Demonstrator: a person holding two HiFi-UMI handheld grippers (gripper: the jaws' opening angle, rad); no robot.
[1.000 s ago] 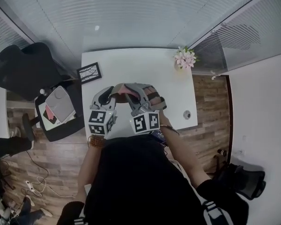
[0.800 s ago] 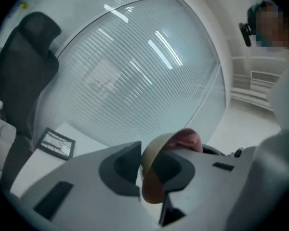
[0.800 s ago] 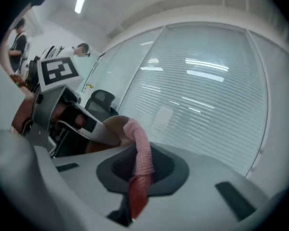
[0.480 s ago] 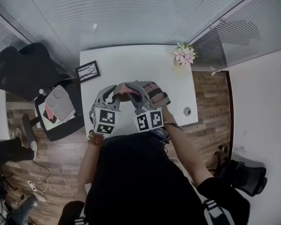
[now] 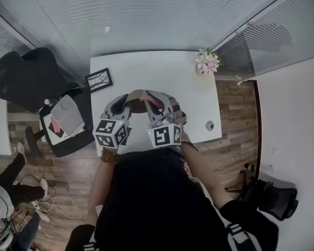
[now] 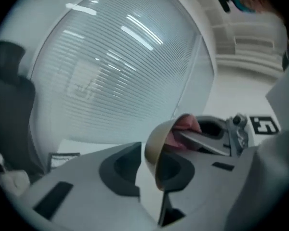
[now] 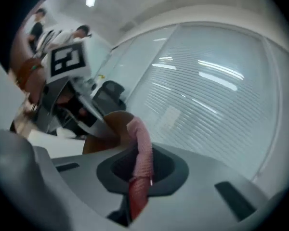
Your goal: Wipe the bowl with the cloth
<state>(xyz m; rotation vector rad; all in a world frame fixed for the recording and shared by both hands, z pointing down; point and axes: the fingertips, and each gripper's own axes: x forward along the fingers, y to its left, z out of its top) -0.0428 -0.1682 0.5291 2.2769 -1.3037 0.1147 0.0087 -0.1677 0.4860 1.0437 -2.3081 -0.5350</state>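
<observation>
Two grippers: left gripper (image 6: pixel 147 171) closing, tan bowl (image 6: pixel 151 146) rim between; right gripper (image 7: pixel 142 172) pinches pink cloth (image 7: pixel 142 146).

Head view sits above the person, facing steeply down from well off: table (image 5: pixel 162 72) mid-frame, left gripper (image 5: pixel 124 100) and right gripper (image 5: pixel 153 99) just below centre. Left gripper view is very close, looking along its own jaws, which are closing with the bowl (image 6: pixel 153 148) rim between them. It is tilted up at the blinds (image 6: pixel 111 71), with the right gripper at right of frame. Right gripper view is equally close, with the cloth (image 7: pixel 142 158) at centre and the left gripper at upper left. All three views share bowl, cloth and blinds.
</observation>
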